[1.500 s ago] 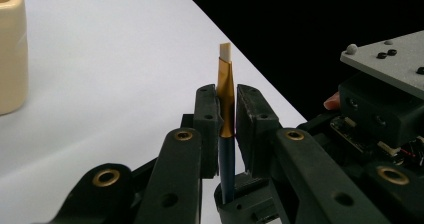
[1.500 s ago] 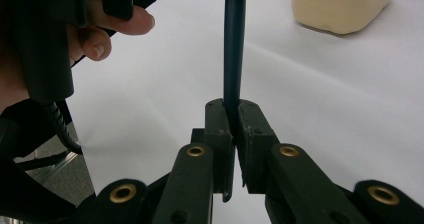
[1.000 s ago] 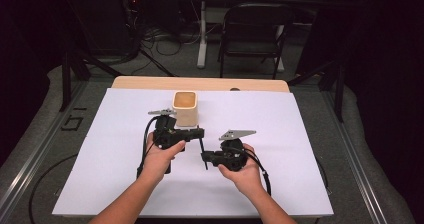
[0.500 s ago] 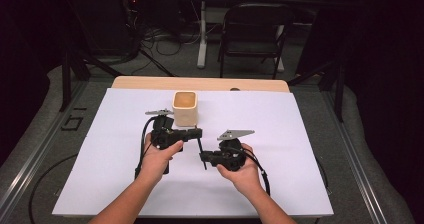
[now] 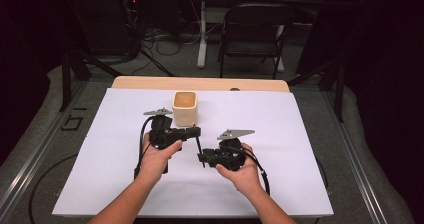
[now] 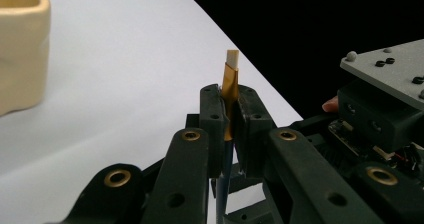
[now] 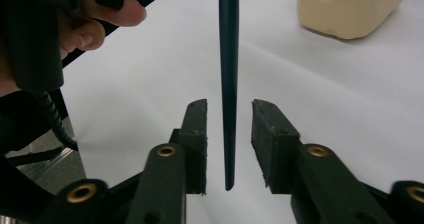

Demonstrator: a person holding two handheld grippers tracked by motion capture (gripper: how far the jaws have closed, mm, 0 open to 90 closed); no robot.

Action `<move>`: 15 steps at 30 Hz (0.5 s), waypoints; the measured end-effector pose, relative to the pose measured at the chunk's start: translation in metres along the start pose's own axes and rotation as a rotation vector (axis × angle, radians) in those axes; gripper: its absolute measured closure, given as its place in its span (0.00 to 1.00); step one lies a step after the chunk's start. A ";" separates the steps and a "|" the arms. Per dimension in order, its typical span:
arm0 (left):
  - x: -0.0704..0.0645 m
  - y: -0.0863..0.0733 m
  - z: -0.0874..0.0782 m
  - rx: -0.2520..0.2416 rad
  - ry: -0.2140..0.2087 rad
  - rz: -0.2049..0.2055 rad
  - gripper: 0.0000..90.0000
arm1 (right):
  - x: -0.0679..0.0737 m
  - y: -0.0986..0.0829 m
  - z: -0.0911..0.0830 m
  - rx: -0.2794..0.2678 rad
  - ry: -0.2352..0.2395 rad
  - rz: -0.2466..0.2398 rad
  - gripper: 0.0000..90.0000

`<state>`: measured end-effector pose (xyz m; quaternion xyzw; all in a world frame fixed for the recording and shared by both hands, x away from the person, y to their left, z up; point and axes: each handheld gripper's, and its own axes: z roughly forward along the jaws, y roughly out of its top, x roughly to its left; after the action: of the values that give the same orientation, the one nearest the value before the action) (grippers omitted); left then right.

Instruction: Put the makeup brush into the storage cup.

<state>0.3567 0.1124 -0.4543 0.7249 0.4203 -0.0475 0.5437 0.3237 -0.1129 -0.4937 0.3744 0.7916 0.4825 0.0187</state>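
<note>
Left hand-held gripper (image 6: 229, 129): clenched on paintbrush (image 6: 230, 84) at its gold ferrule, bristle end up | Right hand-held gripper (image 7: 229, 144): released, jaws either side of the dark handle tip, not touching | Paintbrush: held above white counter (image 5: 300, 134), between both grippers | Cream cup (image 5: 184, 107): upright, just beyond left gripper

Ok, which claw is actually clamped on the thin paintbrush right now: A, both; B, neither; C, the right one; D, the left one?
D: in the left gripper view the left claw is shut on the paintbrush at its gold ferrule, while in the right gripper view the right claw stands open, its jaws either side of the dark handle without touching it.
</note>
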 end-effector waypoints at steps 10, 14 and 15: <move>-0.006 0.002 -0.007 -0.035 0.084 0.084 0.93 | 0.001 0.000 0.003 -0.001 -0.044 -0.042 0.61; -0.008 0.003 -0.010 -0.041 0.110 0.106 0.93 | 0.000 -0.001 0.003 -0.004 -0.067 -0.066 0.56; -0.008 0.004 -0.010 -0.042 0.121 0.114 0.93 | 0.000 -0.001 0.003 -0.004 -0.067 -0.066 0.56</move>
<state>0.3498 0.1159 -0.4430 0.7376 0.4111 0.0362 0.5344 0.3244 -0.1105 -0.4958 0.3639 0.8016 0.4703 0.0617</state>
